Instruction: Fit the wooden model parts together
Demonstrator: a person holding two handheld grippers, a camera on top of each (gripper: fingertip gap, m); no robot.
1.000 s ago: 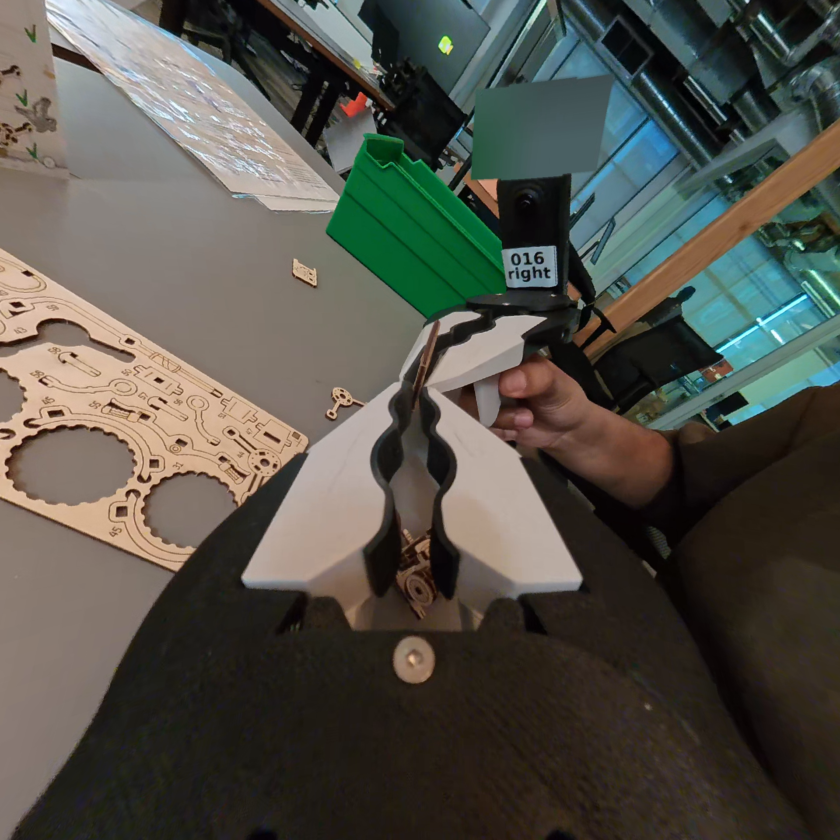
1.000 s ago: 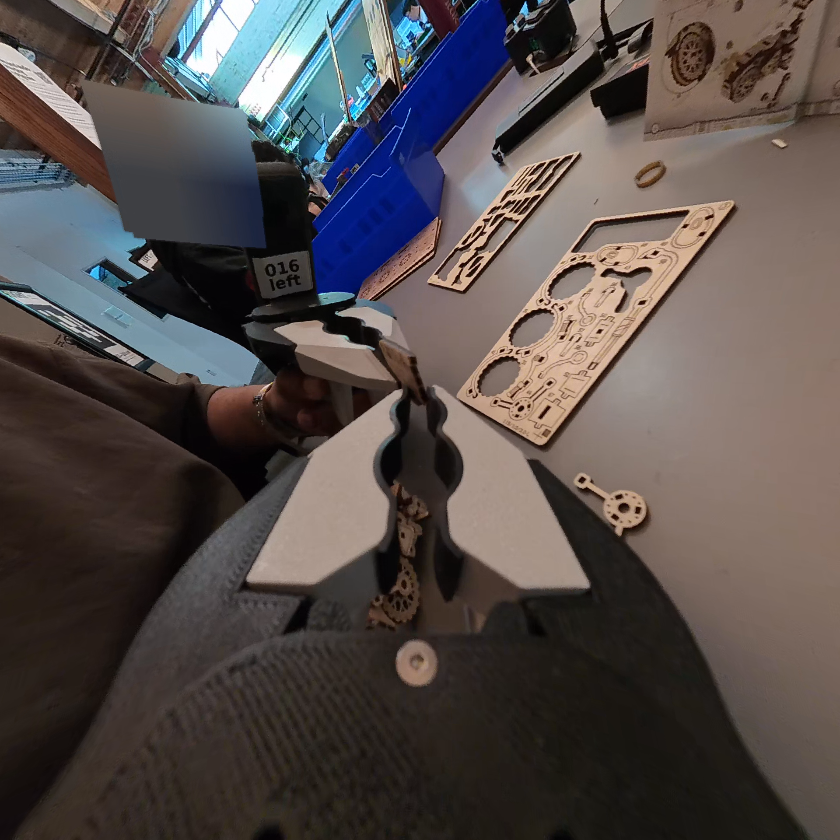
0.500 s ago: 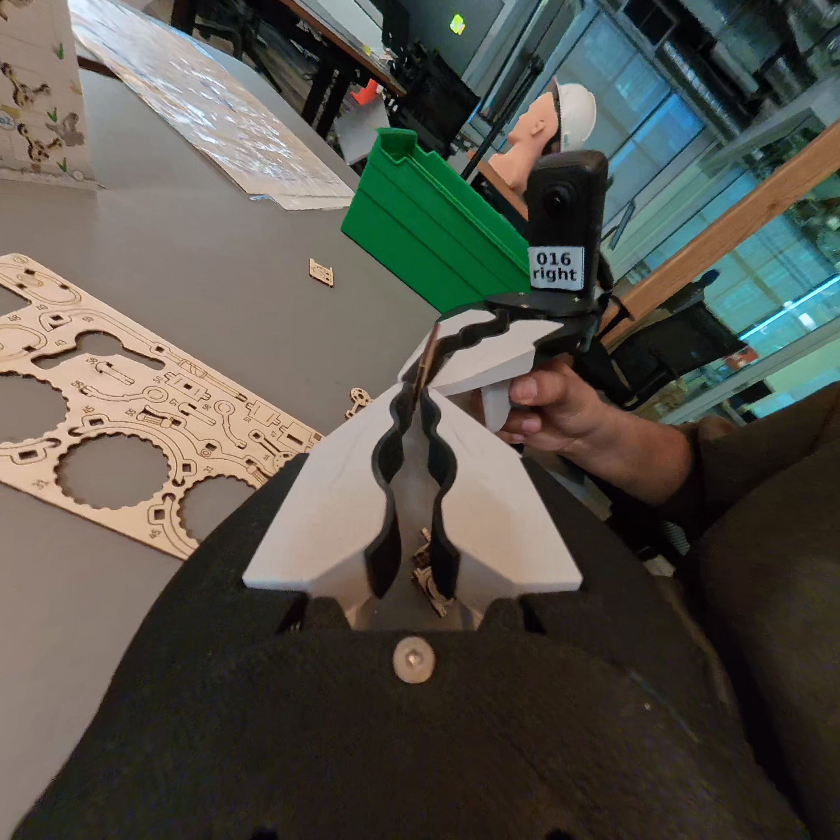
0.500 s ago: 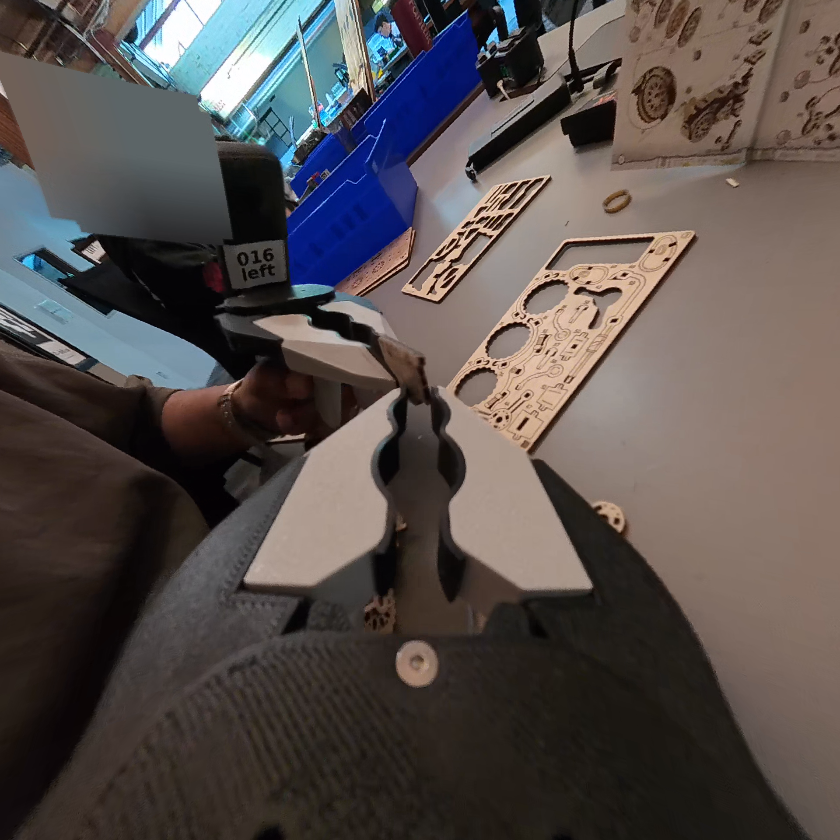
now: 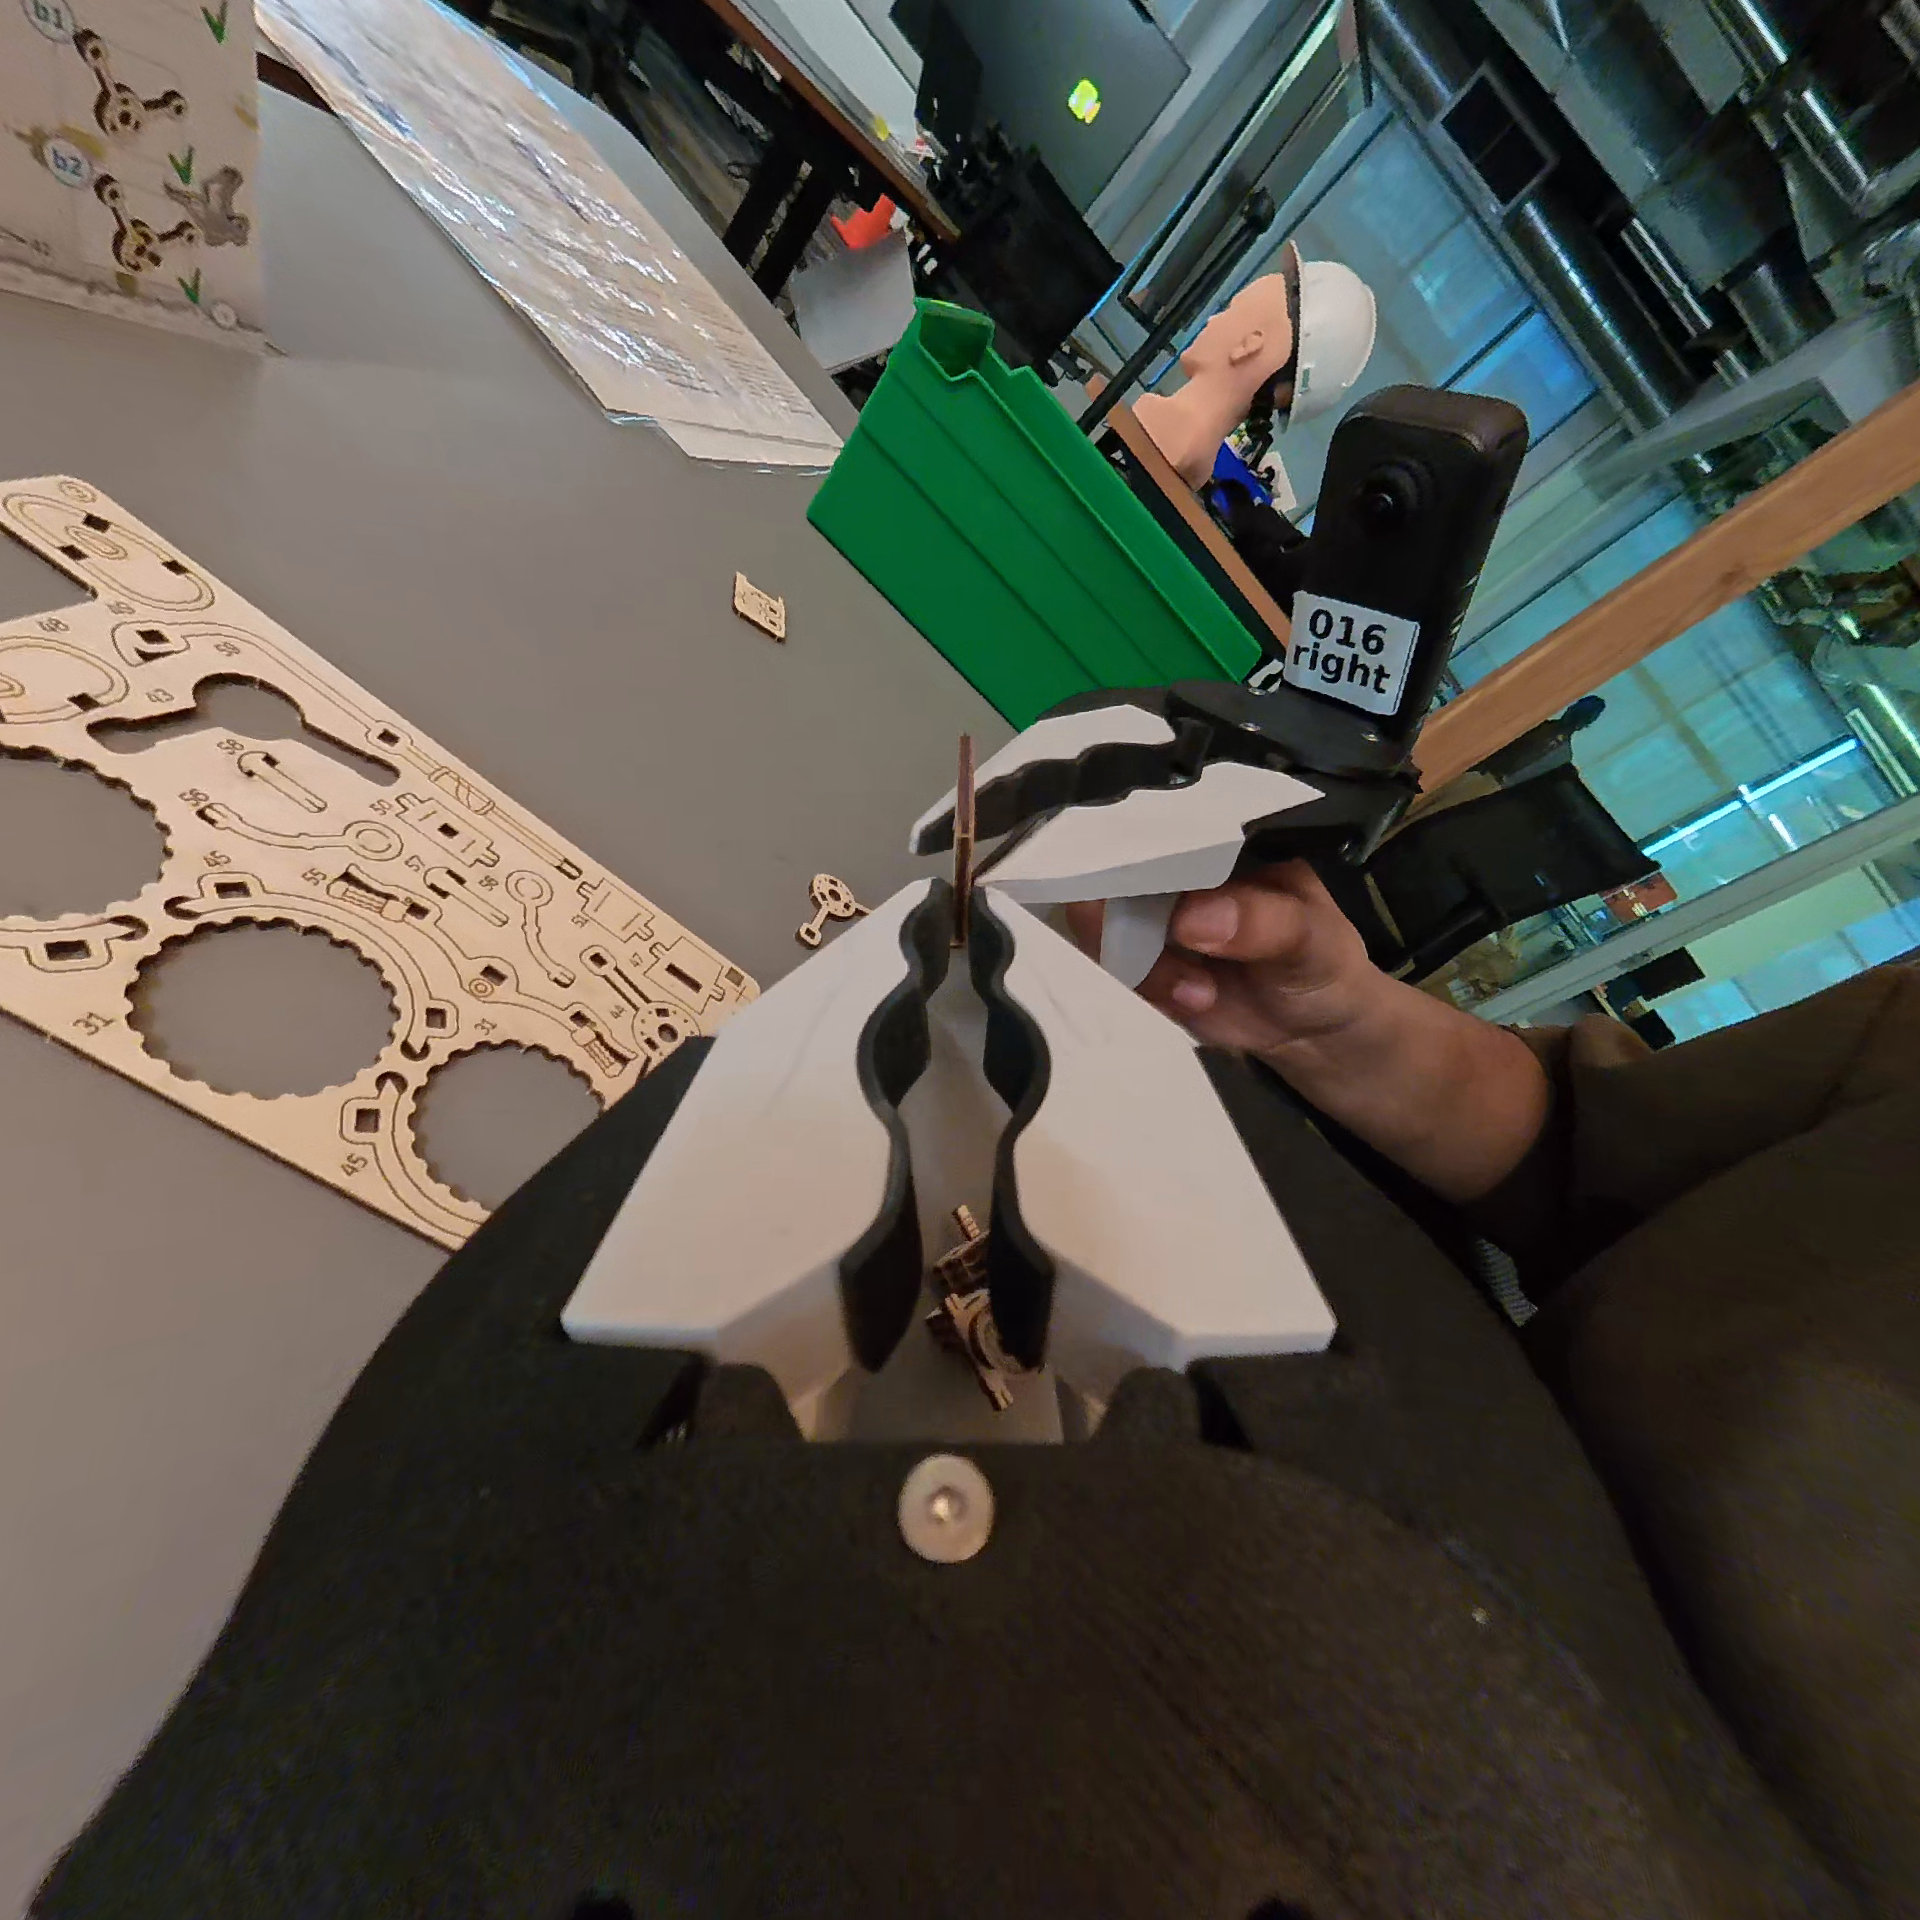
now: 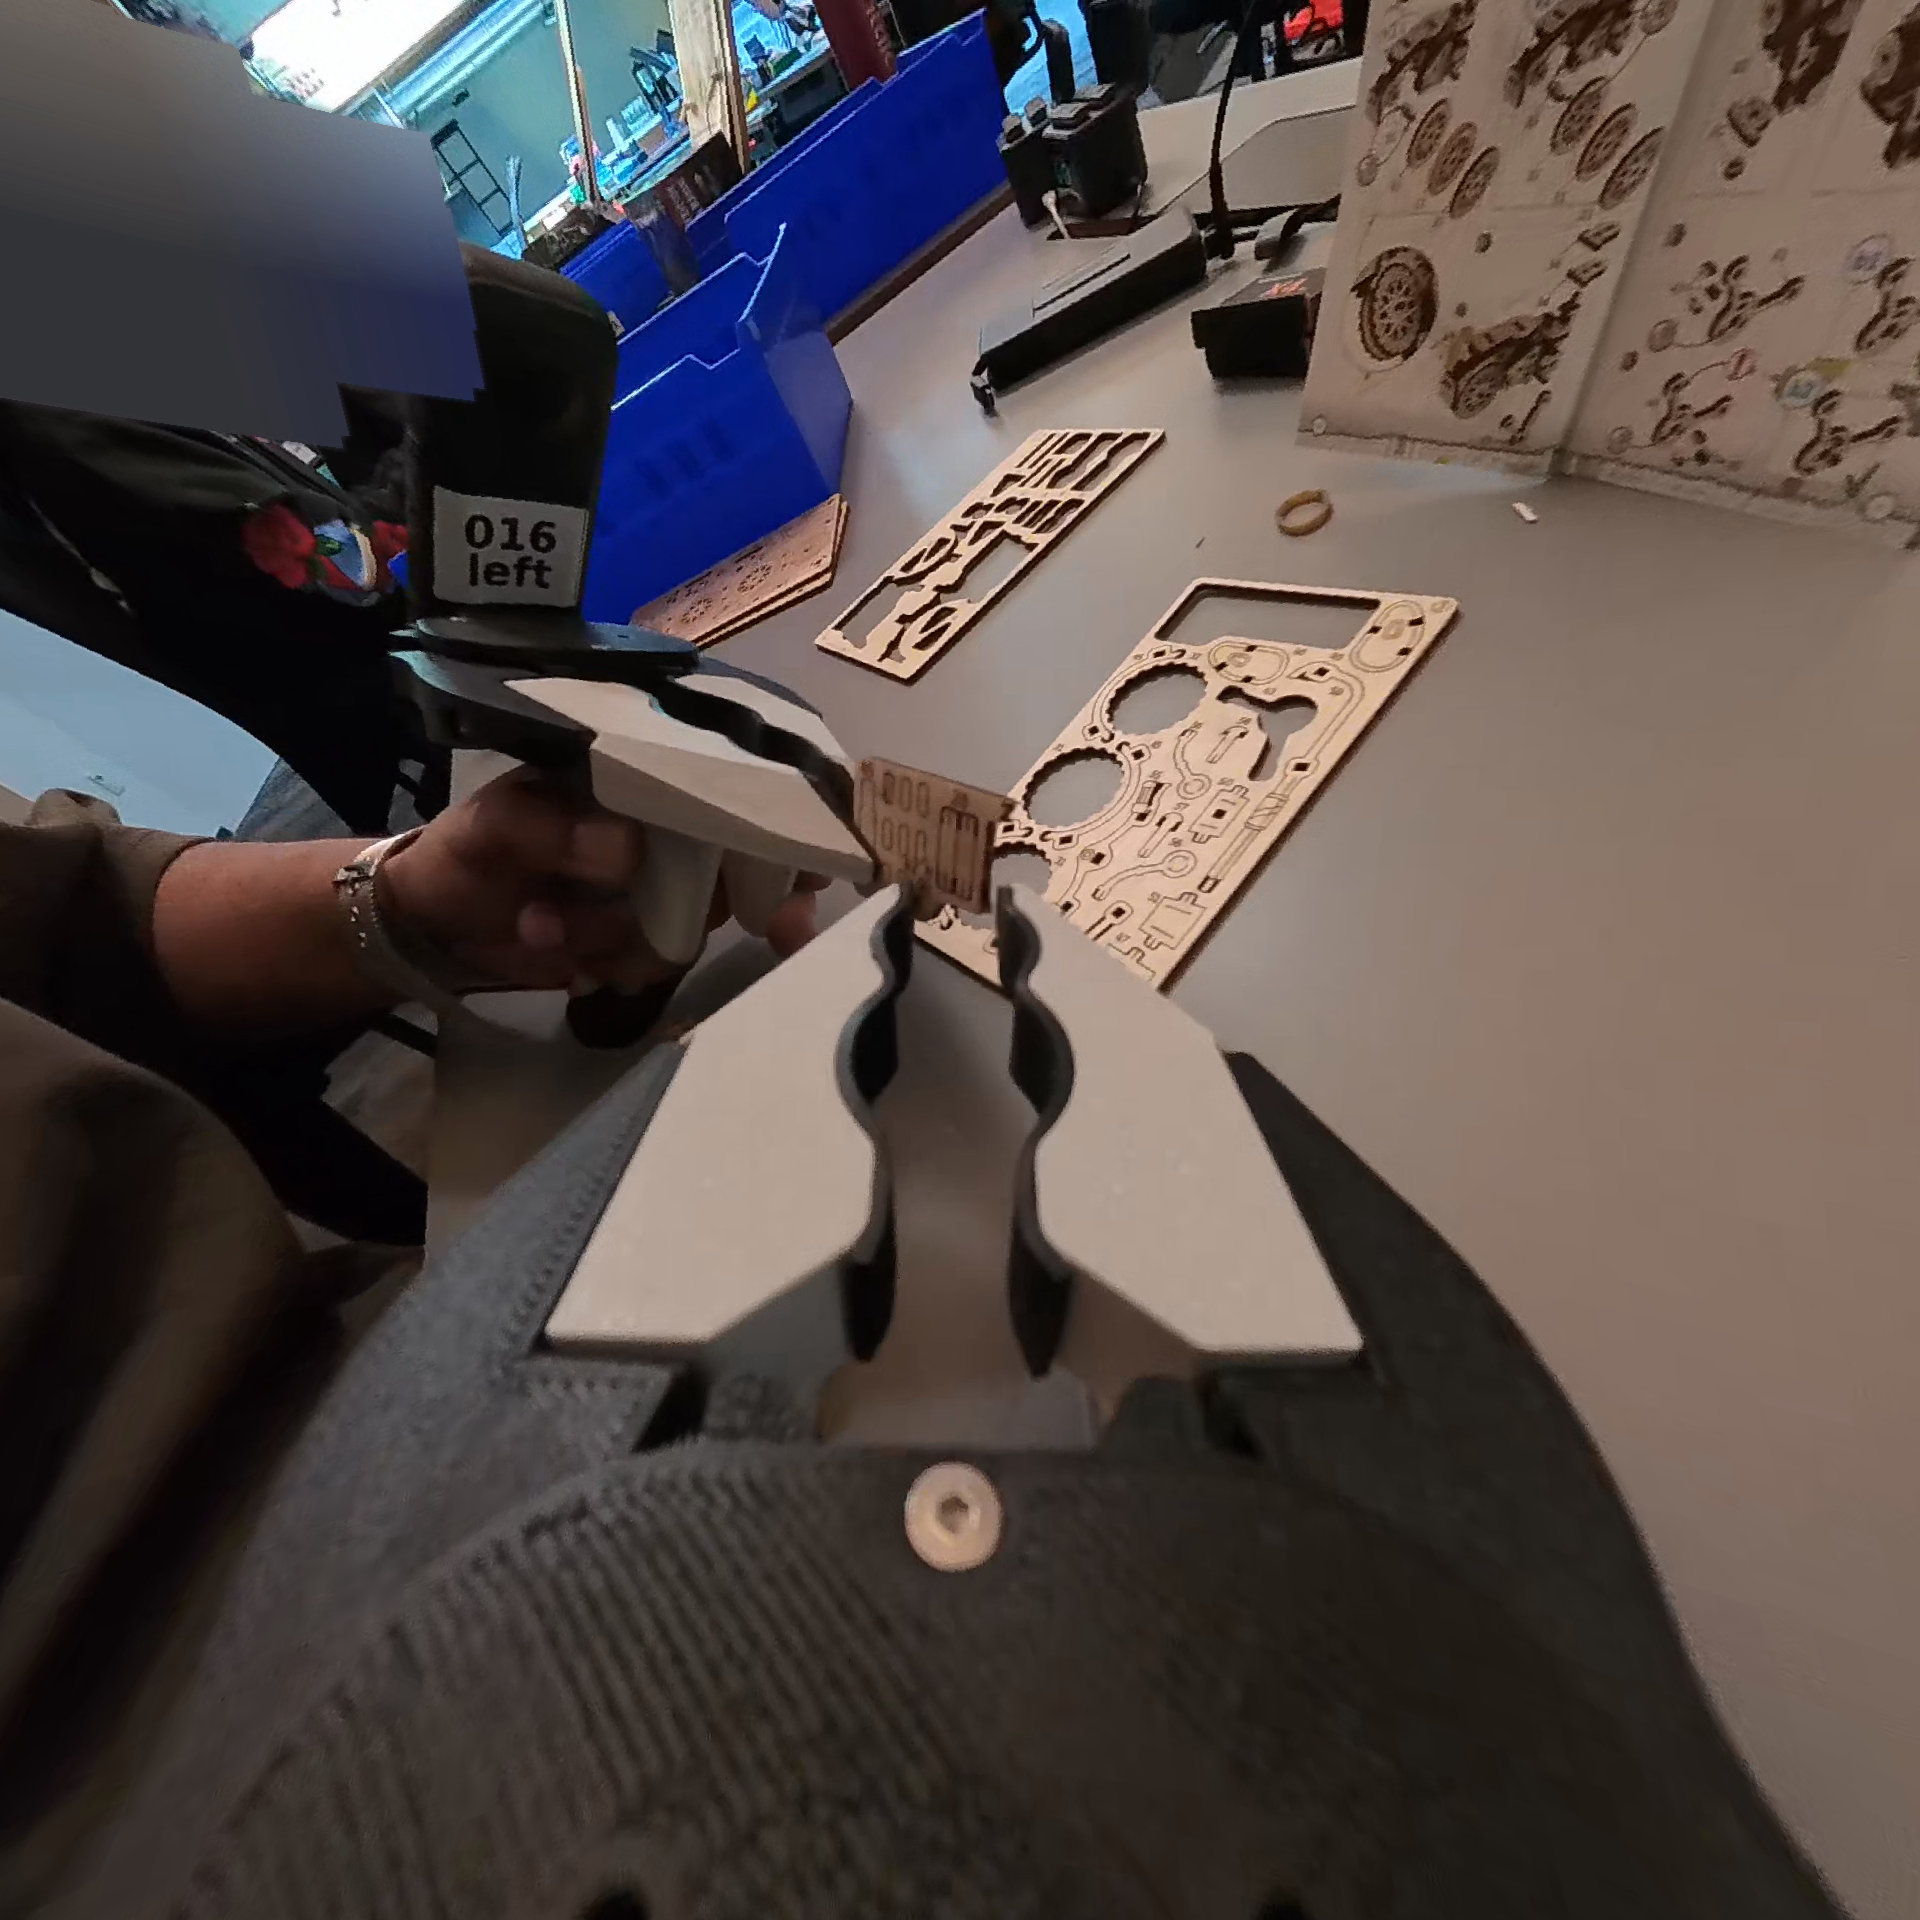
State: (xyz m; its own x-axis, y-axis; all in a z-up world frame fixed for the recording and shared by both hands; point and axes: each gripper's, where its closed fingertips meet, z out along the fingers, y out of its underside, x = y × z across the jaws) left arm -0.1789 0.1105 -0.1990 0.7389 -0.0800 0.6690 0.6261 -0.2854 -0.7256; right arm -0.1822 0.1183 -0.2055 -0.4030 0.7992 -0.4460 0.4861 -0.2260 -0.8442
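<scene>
The small wooden plate (image 5: pixel 964 821) is held off the table (image 5: pixel 540 582), edge-on in the left wrist view, and pinched at its lower edge by the left hand-held gripper (image 5: pixel 958 906), whose tips are closed on it. For the fit to go well, this pinch is best kept firm and the plate kept square, so that its slots can be lined up with the mating part (probably the small geared assembly (image 5: pixel 971 1309) glimpsed below the fingers). A fresh hold should be taken clear of the slots.

The right hand-held gripper (image 6: pixel 951 906) is narrowly parted and holds nothing, with the plate just at its tips. The punched-out sheet (image 6: pixel 1226 790) lies well apart on the table.

A second ago the right tips were closed against the plate; they have since been opened, and the plate has been turned face-on to the right camera.
</scene>
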